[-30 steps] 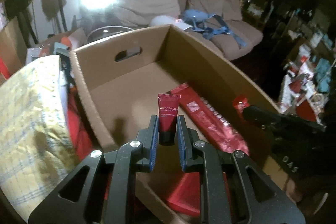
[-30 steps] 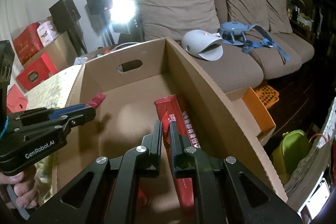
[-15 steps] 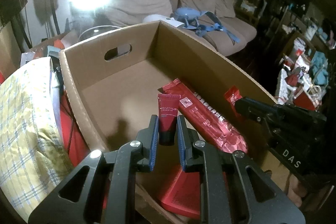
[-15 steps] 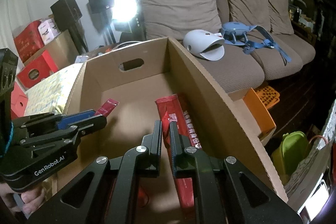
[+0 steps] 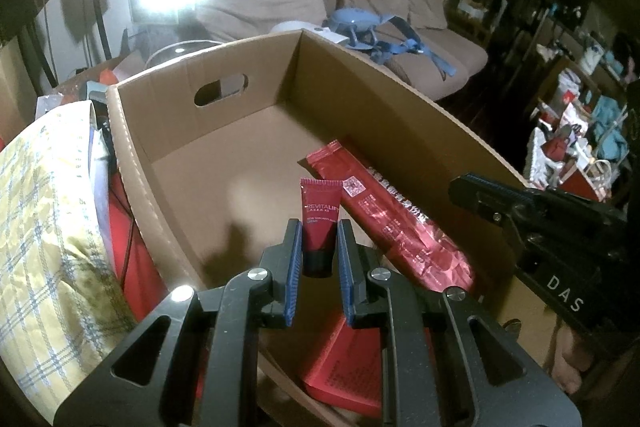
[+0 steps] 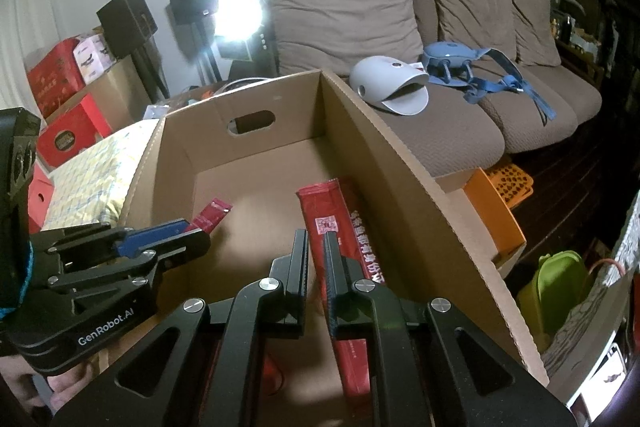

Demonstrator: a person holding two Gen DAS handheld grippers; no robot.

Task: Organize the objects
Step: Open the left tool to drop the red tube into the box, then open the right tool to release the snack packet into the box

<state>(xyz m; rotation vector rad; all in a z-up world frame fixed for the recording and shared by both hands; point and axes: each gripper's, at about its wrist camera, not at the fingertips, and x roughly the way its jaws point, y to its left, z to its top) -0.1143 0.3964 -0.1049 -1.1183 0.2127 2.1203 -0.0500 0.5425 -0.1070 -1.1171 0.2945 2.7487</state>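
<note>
Left wrist view, from left to right. A yellow plaid cloth (image 5: 44, 227) lies at the far left, beside the left wall of an open cardboard box (image 5: 160, 187) with an oval hand-hole in its far wall. Above the near left part of the box interior, the left gripper (image 5: 319, 239) is clamped on a small red cream tube (image 5: 320, 215): its blue pads press the tube's dark cap end, and the flat crimped end stands upward, held over the box floor. To the right of the tube a long red foil packet (image 5: 384, 211) lies on the box floor along the right wall, running from far to near. A flat red box (image 5: 344, 371) lies on the floor at the near end, partly hidden behind the gripper. At the right edge the right gripper (image 5: 464, 187) reaches over the right wall.

Right wrist view. The left gripper (image 6: 200, 231) enters from the left, the red tube (image 6: 210, 217) projecting from its tip. The right gripper (image 6: 316, 247) is at centre, its jaws closed to a narrow slit with nothing between them, above the foil packet (image 6: 340, 223). Beyond the box stands a brown sofa (image 6: 460, 131).
</note>
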